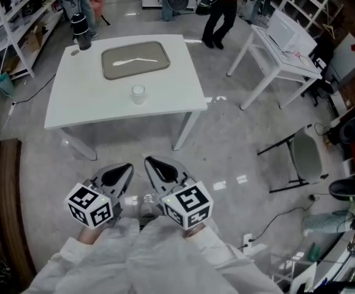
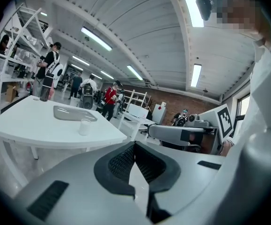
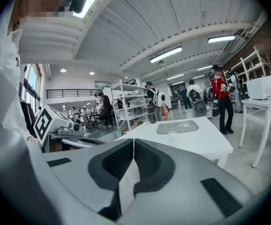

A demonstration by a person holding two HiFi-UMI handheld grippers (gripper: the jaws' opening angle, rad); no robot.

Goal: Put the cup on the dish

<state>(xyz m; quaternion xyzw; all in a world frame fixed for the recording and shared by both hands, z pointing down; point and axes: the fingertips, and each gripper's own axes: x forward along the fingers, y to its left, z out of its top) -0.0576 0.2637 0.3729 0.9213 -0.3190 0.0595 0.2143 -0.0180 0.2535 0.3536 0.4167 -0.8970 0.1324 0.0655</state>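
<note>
The cup (image 1: 138, 92) stands upright on the white table (image 1: 97, 112), toward its near edge and about midway along it. It looks small, pale and translucent; I cannot tell whether it holds anything. The dish (image 1: 135, 60), a shallow grey tray, lies at the cup's 12 o'clock, near but not touching. A thin white thing lies across the dish's middle, and I cannot make out what it is. At the dish's 10 o'clock, by the far left corner, stands a dark bottle (image 1: 81, 31).

Both of my claws hang over the floor at the table's 6 o'clock, well apart from it and side by side. The left claw (image 1: 123, 171) has its jaws pressed together with nothing between them. The right claw (image 1: 159, 166) is the same, pads meeting and empty.

I judge this to be the approach: the cup is untouched and nothing has been grasped. Next I have to close the distance to the table, pick one claw, spread its jaws wider than the cup and come in level at its wall. Then I clamp gently, lift it clear of the dish's rim and carry it toward 12 o'clock, setting it down clear of that white thing.
</note>
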